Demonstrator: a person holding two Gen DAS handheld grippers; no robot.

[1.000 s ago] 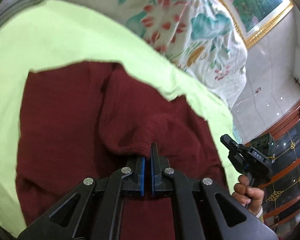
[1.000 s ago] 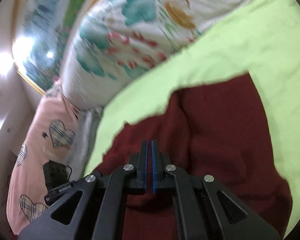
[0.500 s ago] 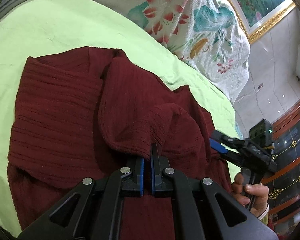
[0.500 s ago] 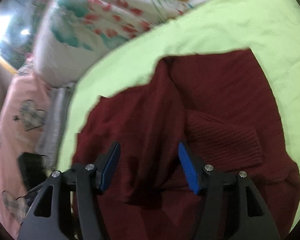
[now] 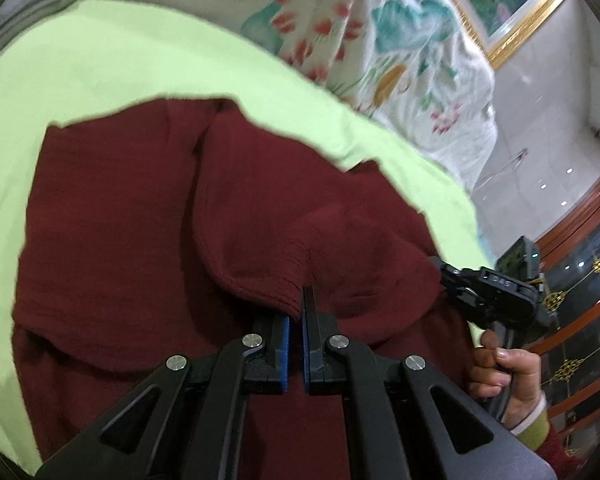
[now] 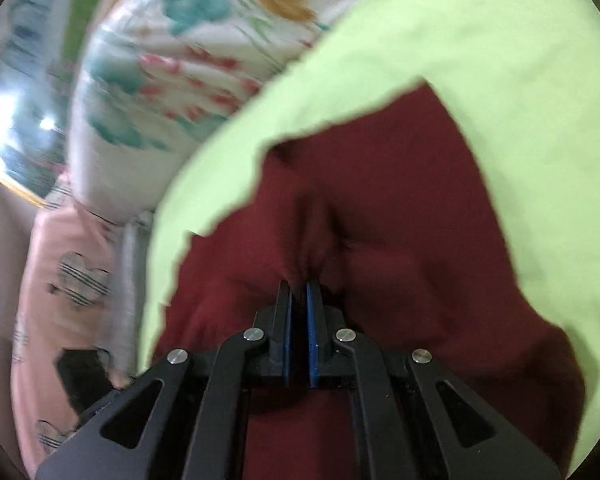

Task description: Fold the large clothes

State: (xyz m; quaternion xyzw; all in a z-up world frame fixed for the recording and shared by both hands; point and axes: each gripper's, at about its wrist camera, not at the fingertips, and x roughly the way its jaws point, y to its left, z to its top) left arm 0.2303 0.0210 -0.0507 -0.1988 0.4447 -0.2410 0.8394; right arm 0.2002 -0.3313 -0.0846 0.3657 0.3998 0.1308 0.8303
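Between both grippers — seemingly pinched — sweater.

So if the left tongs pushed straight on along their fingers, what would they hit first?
The left tongs are already shut on a ribbed edge of the dark red knitted sweater. Straight on, they would likely just meet more of that sweater, bunched ahead, then the lime green sheet; depth is unclear.

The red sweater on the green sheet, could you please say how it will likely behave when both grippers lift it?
The sweater is probably floppy: it bunches where the right gripper pinches it. It likely won't slip, since the knit cuff sits in the left gripper. Unheld parts would probably sag onto the sheet.
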